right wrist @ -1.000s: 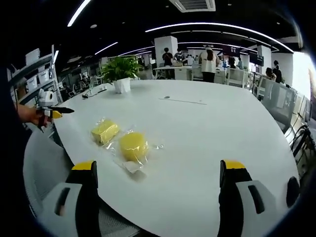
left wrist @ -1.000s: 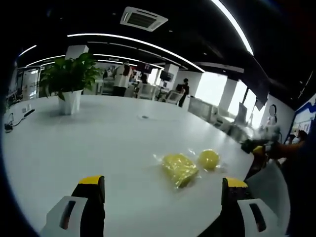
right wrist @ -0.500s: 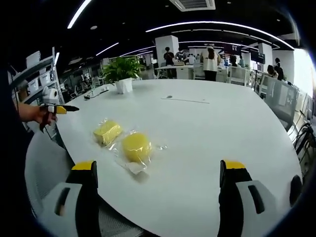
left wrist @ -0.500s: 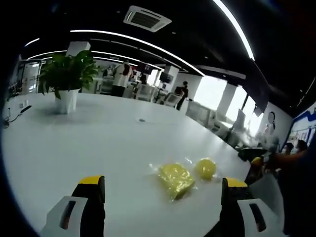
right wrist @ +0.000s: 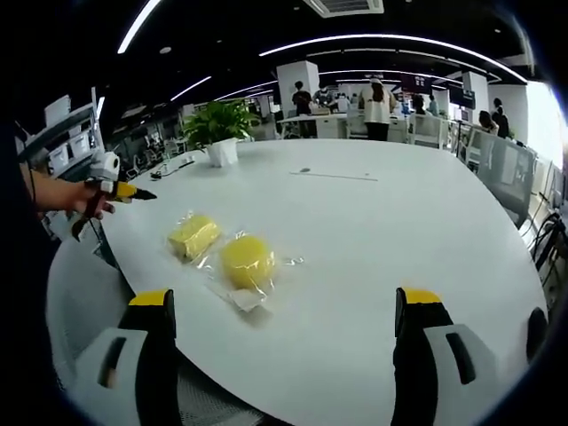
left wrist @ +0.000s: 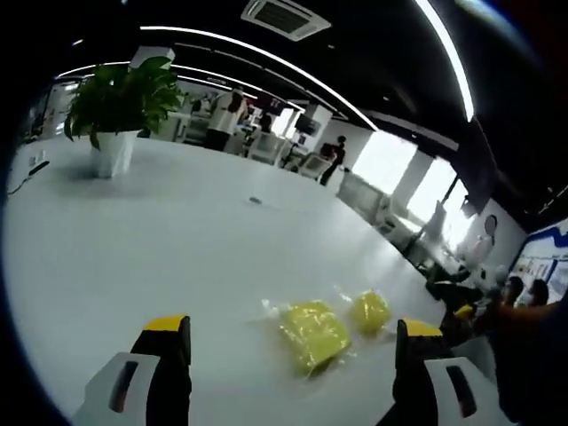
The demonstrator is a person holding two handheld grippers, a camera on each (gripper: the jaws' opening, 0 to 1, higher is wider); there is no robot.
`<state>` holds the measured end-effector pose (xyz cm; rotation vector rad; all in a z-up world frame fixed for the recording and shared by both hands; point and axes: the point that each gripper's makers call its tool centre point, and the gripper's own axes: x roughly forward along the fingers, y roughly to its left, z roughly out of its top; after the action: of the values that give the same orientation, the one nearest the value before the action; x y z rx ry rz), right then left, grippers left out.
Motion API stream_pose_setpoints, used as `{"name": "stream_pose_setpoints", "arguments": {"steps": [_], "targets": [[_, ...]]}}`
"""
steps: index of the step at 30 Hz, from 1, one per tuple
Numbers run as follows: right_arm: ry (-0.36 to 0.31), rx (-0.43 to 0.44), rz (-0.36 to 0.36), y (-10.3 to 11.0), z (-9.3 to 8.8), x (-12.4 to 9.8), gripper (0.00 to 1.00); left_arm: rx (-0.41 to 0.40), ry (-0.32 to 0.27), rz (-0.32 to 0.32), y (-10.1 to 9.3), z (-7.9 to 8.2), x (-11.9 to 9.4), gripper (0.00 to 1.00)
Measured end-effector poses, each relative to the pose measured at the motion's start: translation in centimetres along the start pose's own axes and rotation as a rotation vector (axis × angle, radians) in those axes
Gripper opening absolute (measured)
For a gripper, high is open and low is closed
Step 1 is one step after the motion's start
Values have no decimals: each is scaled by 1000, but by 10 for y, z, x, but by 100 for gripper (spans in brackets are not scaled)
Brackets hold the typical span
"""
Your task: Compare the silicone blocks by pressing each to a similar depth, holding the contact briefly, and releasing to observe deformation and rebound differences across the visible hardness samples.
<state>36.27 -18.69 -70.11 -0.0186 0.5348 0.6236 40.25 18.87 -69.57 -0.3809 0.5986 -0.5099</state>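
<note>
Both claws gape wide, holding nothing: the left claw [left wrist: 288, 330]; the right claw [right wrist: 287, 300].

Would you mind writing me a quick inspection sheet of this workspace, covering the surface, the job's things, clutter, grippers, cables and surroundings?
Surface: white round table, glossy, mostly bare.
Job's things: rectangular yellow block and round yellow block, each in clear plastic wrap, lying side by side near the table edge, untouched.
Clutter: potted plant in a white pot at the far side; a small dark mark on the tabletop, too small to identify.
Grippers: right gripper open, off the blocks; left gripper open, above the table short of the blocks.
Cables: a dark cable at the table's far edge.
Surroundings: open office, ceiling light strips, shelving, people standing in the background.
</note>
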Motion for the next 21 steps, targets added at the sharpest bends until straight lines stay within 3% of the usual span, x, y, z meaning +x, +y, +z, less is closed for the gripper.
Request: {"name": "stream_pose_setpoints", "arguments": {"steps": [5, 12, 18, 21], "targets": [[5, 2, 3, 1, -3, 1, 96, -66, 28, -30, -3, 2, 13, 97], [11, 11, 5, 2, -5, 4, 96, -183, 119, -72, -6, -5, 34, 91], [16, 16, 15, 5, -8, 8, 96, -302, 145, -101, 0, -9, 52, 89], [18, 18, 20, 7, -9, 10, 96, -321, 157, -98, 11, -15, 60, 86]]}}
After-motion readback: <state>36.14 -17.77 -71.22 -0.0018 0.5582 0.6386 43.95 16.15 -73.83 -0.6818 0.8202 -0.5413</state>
